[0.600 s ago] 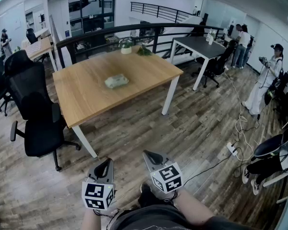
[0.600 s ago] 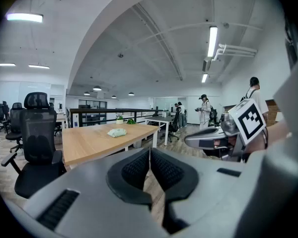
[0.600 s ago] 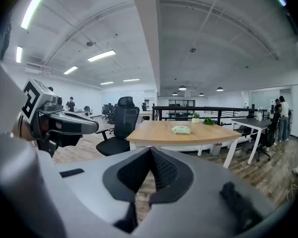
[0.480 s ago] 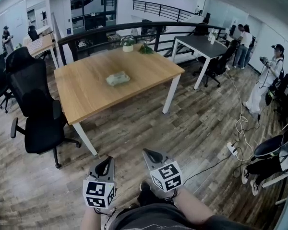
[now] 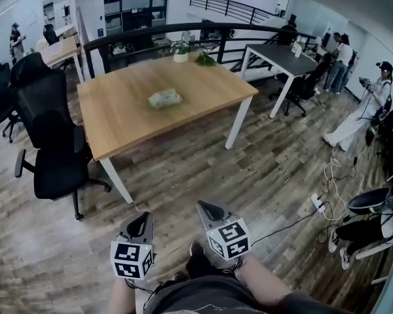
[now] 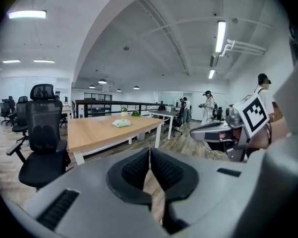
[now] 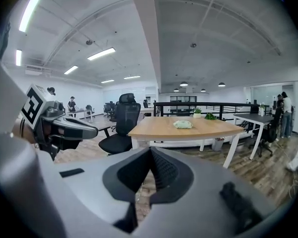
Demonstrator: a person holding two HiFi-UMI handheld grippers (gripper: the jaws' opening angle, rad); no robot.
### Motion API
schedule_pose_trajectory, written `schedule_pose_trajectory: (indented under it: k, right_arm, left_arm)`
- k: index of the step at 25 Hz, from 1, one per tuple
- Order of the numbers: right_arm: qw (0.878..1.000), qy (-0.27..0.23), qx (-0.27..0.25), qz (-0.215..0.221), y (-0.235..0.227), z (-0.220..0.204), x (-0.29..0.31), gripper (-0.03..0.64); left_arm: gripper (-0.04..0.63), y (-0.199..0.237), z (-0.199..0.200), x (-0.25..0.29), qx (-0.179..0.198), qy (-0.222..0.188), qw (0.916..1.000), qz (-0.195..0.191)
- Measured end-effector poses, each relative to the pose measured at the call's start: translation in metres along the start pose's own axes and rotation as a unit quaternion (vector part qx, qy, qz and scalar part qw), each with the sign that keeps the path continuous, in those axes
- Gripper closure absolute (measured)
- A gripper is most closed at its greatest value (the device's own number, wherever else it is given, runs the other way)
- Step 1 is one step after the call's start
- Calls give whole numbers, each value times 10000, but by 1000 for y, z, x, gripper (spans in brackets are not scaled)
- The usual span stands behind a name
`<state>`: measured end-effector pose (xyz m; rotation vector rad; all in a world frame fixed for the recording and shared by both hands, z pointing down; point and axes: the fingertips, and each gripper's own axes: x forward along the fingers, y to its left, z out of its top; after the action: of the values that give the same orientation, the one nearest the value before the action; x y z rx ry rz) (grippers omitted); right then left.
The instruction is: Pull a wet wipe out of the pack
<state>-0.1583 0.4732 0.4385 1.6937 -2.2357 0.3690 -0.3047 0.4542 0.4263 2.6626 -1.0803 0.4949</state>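
Observation:
A pale green wet wipe pack (image 5: 165, 98) lies near the middle of a wooden table (image 5: 118, 120), far ahead of me. It also shows small in the left gripper view as the pack (image 6: 121, 123) and in the right gripper view as the pack (image 7: 183, 124). My left gripper (image 5: 142, 223) and right gripper (image 5: 206, 209) hang side by side over the wooden floor, well short of the table. Both are shut with nothing between the jaws. In the gripper views the left gripper (image 6: 149, 150) and right gripper (image 7: 150, 149) have their pads pressed together.
A black office chair (image 5: 49, 142) stands at the table's left side. A small potted plant (image 5: 181, 53) sits at the table's far edge before a black railing (image 5: 203, 28). A dark table (image 5: 285, 57), several people (image 5: 357, 106) and floor cables (image 5: 327, 175) are to the right.
The view has drawn a little nearer to the table; the pack sits slightly higher in the head view. Both grippers stay shut and side by side.

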Motion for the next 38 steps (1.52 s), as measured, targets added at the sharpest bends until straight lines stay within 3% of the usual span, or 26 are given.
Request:
schedule_pose_trajectory:
  k: [6,12,21,28,38]
  right_arm:
    - [9983,-40,547,175,-17,-10,1,594]
    - [9975,-193,677,-115,-78,-8,32,592]
    - [9950,-299,801,509,-177,29,106,592]
    - [9912,-320,852,960,-251,51,144,592]
    - [9893,-248,776,1211,-285,55,181,592]
  left_arm:
    - [574,16,-20,23,-285,293,9991,110]
    - [574,7,-2,67,-297,242,9985,-386]
    - [574,11,50,182,-201,220,9995,-135]
    - [574,-2,82,265,-396,213,9990,-24]
    - [574,2,96,299,-523,251,9979,291]
